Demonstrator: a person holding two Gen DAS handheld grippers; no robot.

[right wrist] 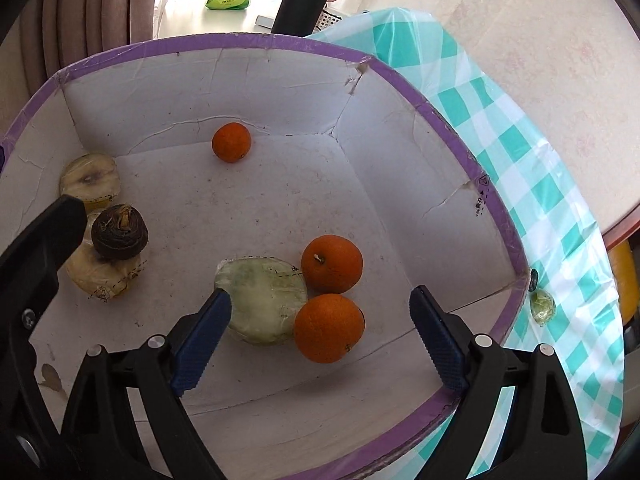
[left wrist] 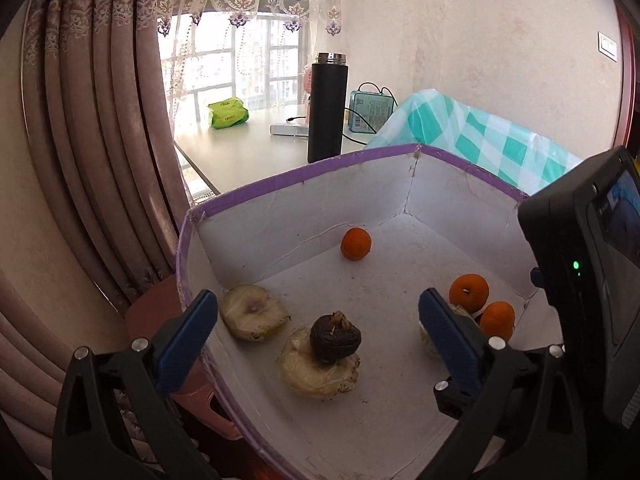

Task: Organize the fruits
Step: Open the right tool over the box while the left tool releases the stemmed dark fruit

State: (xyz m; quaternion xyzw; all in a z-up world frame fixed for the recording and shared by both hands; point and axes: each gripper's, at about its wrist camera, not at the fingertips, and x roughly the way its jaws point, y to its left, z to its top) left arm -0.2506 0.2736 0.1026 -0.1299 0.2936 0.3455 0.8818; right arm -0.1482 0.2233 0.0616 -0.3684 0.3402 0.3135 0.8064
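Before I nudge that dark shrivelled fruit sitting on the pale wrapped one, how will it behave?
The dark shrivelled fruit sits perched on the rounded, film-wrapped pale fruit, so a light push would probably roll it off. Its wrinkled skin suggests it is dried and light. The ridges should give the pads some grip.

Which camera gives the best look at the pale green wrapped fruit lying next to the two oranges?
The right wrist view: the pale green plastic-wrapped fruit lies almost fully exposed there, touching two round oranges. In the left wrist view, a blue finger pad hides most of it.
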